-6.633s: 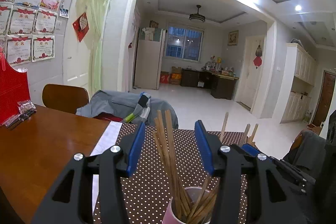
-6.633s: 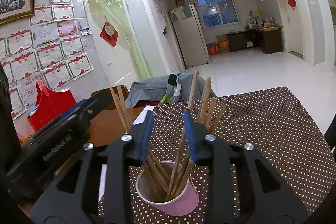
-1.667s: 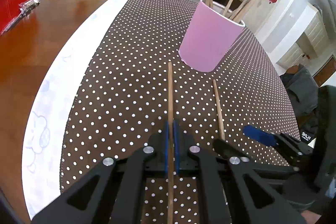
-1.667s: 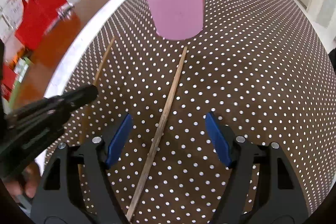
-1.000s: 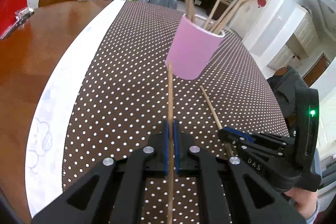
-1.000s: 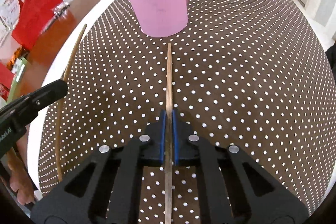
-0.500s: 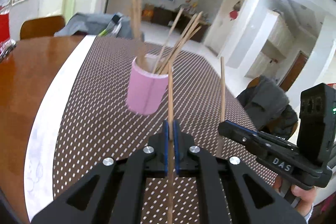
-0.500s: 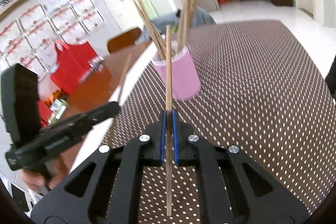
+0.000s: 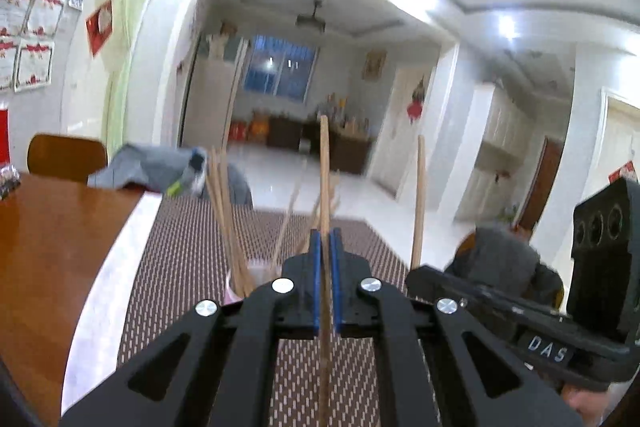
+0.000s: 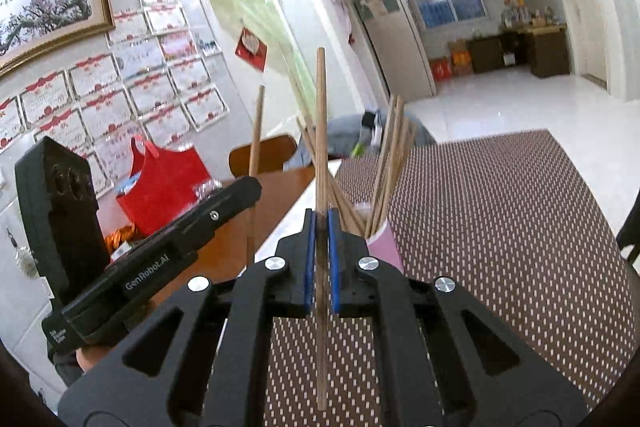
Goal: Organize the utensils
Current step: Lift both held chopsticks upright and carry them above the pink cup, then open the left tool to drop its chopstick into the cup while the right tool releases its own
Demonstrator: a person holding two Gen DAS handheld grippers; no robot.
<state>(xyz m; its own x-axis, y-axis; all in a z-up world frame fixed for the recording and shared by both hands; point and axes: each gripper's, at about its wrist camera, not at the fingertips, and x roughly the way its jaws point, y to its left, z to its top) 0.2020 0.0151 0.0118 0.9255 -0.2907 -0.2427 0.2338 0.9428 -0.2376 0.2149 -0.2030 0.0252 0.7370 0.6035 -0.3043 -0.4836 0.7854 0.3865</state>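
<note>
My left gripper (image 9: 325, 239) is shut on a wooden chopstick (image 9: 324, 171) that stands upright between its blue pads. My right gripper (image 10: 321, 217) is shut on another wooden chopstick (image 10: 320, 123), also upright. Both are raised above the table, just in front of the pink cup (image 10: 380, 241), which holds several chopsticks (image 10: 390, 155). The cup (image 9: 250, 271) is mostly hidden behind my left fingers. Each gripper shows in the other's view, the right one (image 9: 418, 187) with its stick and the left one (image 10: 256, 131) with its stick.
The cup stands on a brown polka-dot tablecloth (image 10: 500, 219) over a wooden table (image 9: 52, 235). A red bag (image 10: 164, 179) sits at the table's left. A chair with a grey jacket (image 9: 160, 171) stands at the far side.
Both grippers have lifted their chopsticks further up off the table and tilted to look level across the room. The cup now sits low, partly behind the fingers.
</note>
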